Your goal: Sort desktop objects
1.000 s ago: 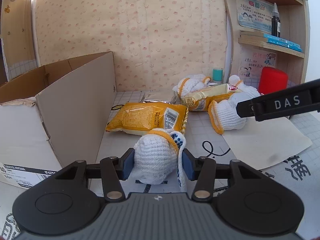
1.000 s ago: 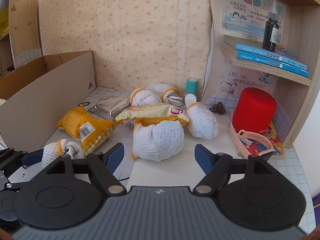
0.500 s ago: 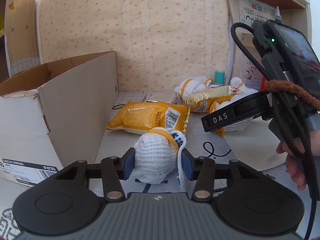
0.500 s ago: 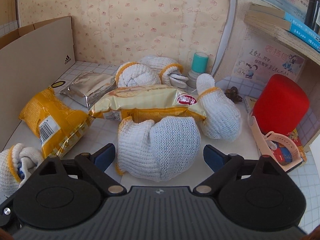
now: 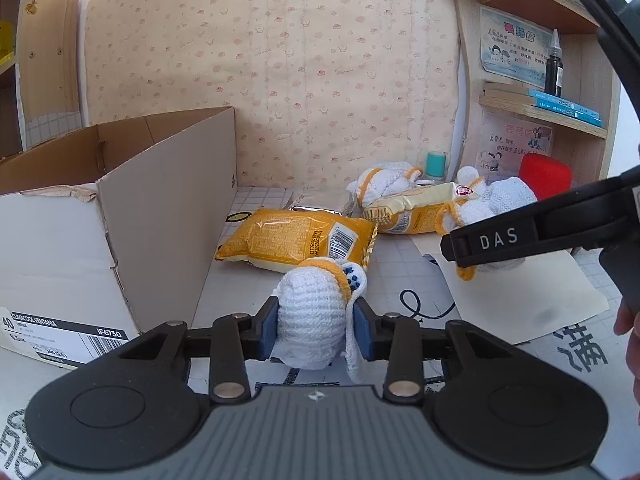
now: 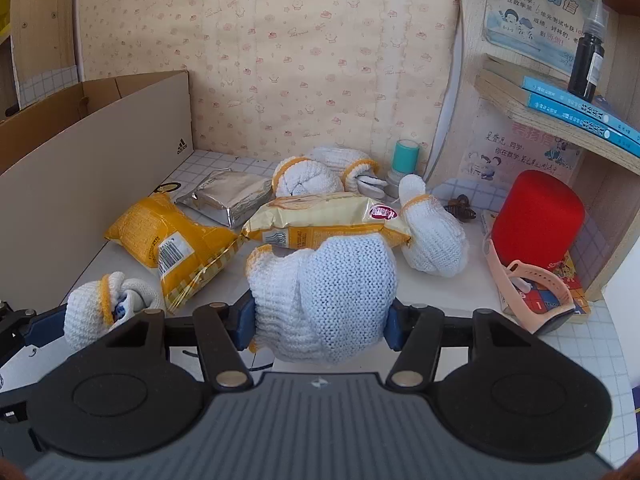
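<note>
Glove bundles [image 5: 310,314] [image 6: 326,300] between both grippers' fingers [image 5: 267,330] [image 6: 244,320]

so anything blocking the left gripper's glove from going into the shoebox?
Only the shoebox near wall: it stands upright between the rolled glove, clamped in the left gripper, and the open inside. Nothing else is in that gap; the yellow snack bag lies further back.

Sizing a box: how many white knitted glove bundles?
5 glove bundles: one in left gripper, one in right gripper, one beside red cylinder, two behind pale packet; others may hide.
</note>
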The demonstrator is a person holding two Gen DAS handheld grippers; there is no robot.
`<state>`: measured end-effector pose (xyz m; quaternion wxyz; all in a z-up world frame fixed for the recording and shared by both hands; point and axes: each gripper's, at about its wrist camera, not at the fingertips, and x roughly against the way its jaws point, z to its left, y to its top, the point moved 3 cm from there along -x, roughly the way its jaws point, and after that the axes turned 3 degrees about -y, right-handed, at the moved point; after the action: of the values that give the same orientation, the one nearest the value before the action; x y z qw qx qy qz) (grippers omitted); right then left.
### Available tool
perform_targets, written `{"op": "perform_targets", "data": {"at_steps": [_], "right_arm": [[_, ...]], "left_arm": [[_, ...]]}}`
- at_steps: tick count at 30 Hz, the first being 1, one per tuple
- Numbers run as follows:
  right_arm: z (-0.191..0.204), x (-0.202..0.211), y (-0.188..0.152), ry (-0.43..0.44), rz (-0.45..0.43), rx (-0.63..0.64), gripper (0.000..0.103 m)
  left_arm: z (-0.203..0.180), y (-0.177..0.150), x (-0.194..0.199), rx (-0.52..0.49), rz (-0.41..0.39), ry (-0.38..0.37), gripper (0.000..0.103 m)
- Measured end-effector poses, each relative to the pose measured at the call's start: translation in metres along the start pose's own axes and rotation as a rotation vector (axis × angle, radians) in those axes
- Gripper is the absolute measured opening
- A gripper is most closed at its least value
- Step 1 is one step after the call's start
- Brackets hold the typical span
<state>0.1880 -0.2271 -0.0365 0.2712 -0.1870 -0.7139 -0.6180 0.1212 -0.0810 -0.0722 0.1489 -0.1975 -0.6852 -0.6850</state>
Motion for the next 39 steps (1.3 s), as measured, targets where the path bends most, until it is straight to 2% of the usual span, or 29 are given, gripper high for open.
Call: {"op": "perform_targets", "data": {"at_steps": [7,21,39], "right_arm": [[0.001,0.037,-0.007,0.008,-0.052,-0.004,0.058],[-0.004,0.097,0.008,-0.001,-0.157,-0.004,0.058],[0.042,0.131,0.033,0.055,-0.237,0.059,0.058]], "left_arm": [[-0.006,0.010,0.023,-0.008,-0.053,-0.009,0.040],[-0.005,0.040,0.082,-0.006,-0.177,-0.003,0.040],[0.031,0.061,0.136,0.030,-0.278,0.055,0.040]]}}
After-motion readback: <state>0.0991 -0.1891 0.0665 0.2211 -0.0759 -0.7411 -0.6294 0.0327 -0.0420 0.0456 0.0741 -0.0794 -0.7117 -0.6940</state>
